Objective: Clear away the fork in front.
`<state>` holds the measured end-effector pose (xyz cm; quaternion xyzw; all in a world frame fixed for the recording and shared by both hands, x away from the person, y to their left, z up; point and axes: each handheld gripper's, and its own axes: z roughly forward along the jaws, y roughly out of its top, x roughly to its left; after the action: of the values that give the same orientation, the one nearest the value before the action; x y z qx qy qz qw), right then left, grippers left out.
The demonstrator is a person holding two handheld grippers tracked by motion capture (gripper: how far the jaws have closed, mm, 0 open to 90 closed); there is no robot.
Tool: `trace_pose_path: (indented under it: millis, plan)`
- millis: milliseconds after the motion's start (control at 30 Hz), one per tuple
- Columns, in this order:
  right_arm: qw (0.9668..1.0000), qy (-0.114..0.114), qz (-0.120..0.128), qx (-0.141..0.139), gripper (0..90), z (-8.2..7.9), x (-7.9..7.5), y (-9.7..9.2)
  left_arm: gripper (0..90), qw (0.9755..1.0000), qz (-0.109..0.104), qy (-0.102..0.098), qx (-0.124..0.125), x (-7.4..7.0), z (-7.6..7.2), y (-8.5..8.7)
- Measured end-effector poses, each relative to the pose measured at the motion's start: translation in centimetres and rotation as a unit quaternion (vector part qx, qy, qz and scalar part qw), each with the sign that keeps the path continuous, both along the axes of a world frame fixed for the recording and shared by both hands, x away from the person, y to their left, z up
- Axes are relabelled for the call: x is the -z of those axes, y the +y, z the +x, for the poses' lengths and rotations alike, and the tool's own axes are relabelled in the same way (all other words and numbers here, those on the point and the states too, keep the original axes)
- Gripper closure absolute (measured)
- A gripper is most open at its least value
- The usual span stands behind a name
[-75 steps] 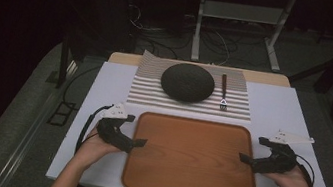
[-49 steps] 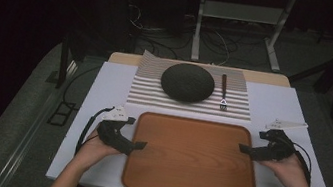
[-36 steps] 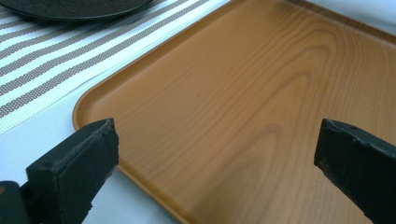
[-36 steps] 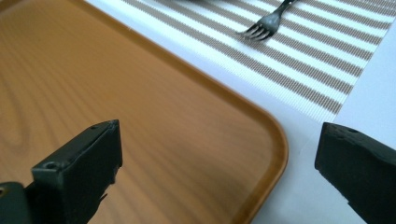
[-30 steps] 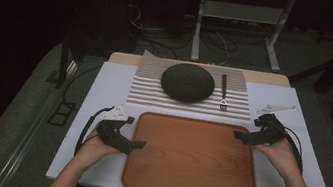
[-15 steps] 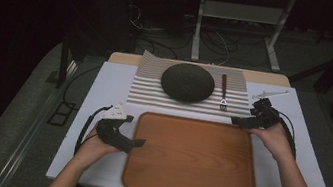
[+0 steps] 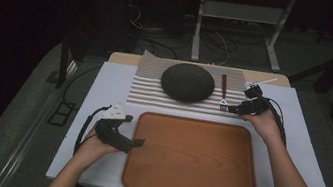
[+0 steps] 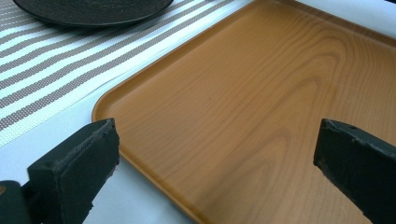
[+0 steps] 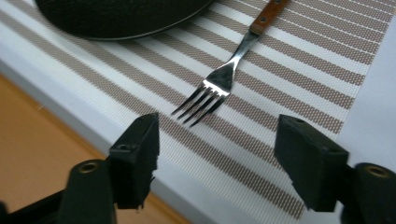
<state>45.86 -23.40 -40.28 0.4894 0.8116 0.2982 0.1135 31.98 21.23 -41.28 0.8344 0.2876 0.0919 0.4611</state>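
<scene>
A wooden-handled fork (image 7: 223, 89) (image 9: 227, 72) lies on the striped placemat (image 7: 149, 91) (image 9: 299, 88), right of a dark upturned plate (image 7: 187, 82) (image 9: 116, 16). My right gripper (image 7: 234, 109) (image 9: 217, 154) hovers open just in front of the fork's tines, nothing between its jaws. My left gripper (image 7: 135, 143) (image 8: 215, 163) stands open at the left edge of the wooden tray (image 7: 193, 158) (image 8: 243, 107), its jaws spanning the tray's near-left corner without holding it.
The white table (image 7: 110, 84) carries the tray in front and the placemat behind. Dark floor, cables and a metal stand (image 7: 239, 19) lie beyond the far edge. Bare white surface flanks the tray on both sides.
My right gripper has left the tray's right edge and travelled forward and left to the fork on the placemat. The left gripper has stayed put.
</scene>
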Motion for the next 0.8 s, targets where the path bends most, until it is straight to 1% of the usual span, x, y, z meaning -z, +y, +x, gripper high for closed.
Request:
trace_pose_path:
  millis: [67,200,367,467,567,700,733,767,800]
  plan:
    - [0.9999,0.008,-0.007,0.006,37.5,0.7,0.1,0.2,0.0,1.0000,0.000,0.000,-0.001,0.0,0.0,0.0]
    - [0.9996,0.019,-0.013,0.018,42.4,2.0,0.2,0.5,0.0,1.0000,-0.002,-0.001,-0.003,0.0,0.0,0.1]
    - [0.9991,0.032,-0.019,0.021,46.8,3.7,0.1,1.2,0.0,1.0000,0.001,-0.001,-0.005,0.0,0.0,0.1]
    - [0.9984,0.040,-0.030,0.026,48.1,5.1,0.0,1.6,0.0,1.0000,0.001,-0.001,-0.006,0.0,0.0,0.2]
    - [0.9978,0.049,-0.033,0.030,50.0,6.2,-0.1,1.9,0.0,1.0000,0.002,-0.002,-0.007,0.0,0.0,0.2]
    - [0.9968,0.058,-0.042,0.035,52.7,7.6,-0.1,2.5,0.0,1.0000,0.000,-0.002,-0.009,0.0,0.1,0.3]
    - [0.9964,0.062,-0.046,0.036,52.9,8.0,-0.2,2.7,0.0,1.0000,0.000,-0.001,-0.009,0.0,0.1,0.4]
    - [0.9957,0.070,-0.048,0.037,53.5,8.8,-0.3,3.0,0.0,1.0000,0.001,-0.001,-0.009,0.0,0.1,0.4]
    - [0.9957,0.070,-0.048,0.037,53.5,8.8,-0.3,3.0,0.0,1.0000,0.001,-0.001,-0.009,0.0,0.1,0.4]
